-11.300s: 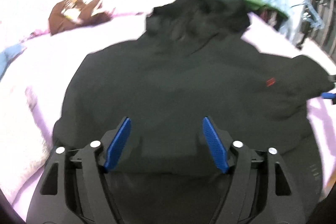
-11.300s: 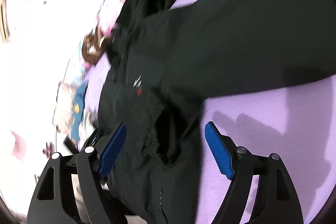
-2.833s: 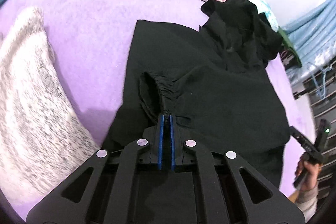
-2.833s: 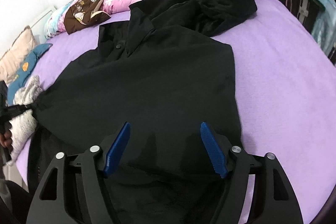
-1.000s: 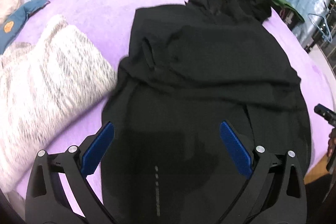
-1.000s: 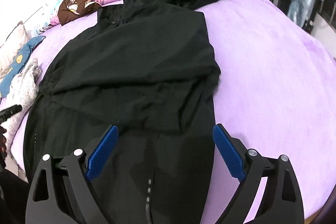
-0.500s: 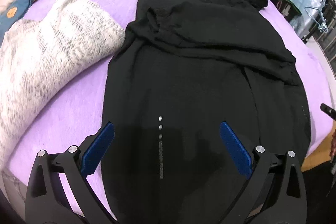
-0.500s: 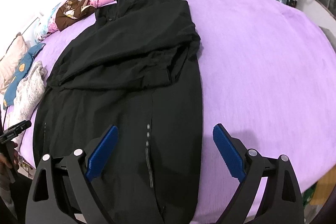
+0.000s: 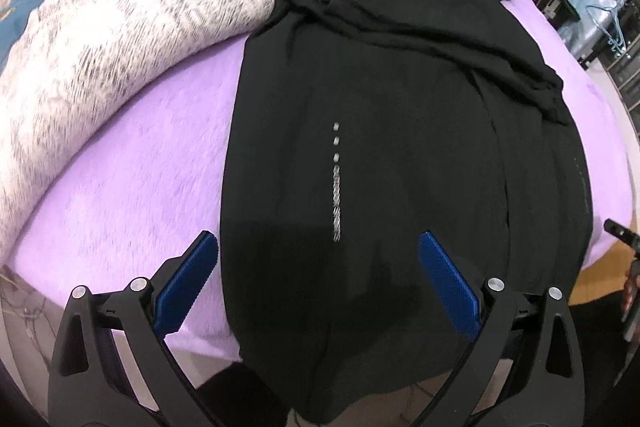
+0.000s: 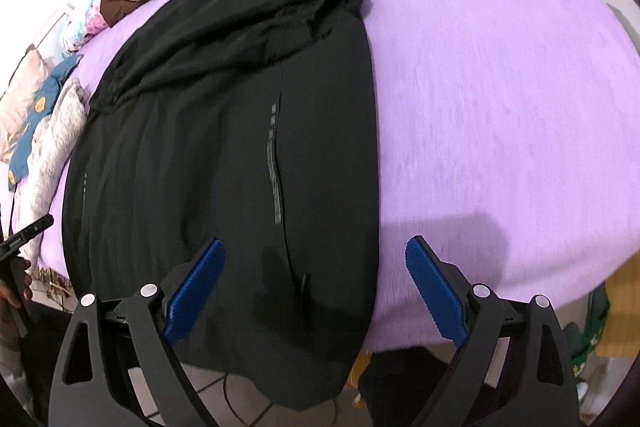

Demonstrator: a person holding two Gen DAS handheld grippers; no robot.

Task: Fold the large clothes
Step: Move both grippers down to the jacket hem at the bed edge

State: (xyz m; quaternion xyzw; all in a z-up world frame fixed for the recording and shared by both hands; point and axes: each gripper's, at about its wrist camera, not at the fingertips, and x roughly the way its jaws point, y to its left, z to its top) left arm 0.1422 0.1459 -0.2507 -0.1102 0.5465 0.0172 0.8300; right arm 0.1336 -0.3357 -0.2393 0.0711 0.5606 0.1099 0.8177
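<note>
Two views. From my left gripper, fingers spread wide and empty, the black garment lies lengthwise on the purple bed, hem hanging over the near edge. From my right gripper, equally wide and empty, its sleeves lie folded across the upper part.

Both fisheye views were evenly and brightly lit, the bed bulging toward dark vignetted corners. The wall at the upper left of the right view was blown out white. A soft shadow lay on the purple cover near the right hand-held gripper. The black garment swallowed detail; fabric textures looked slightly smeared.
</note>
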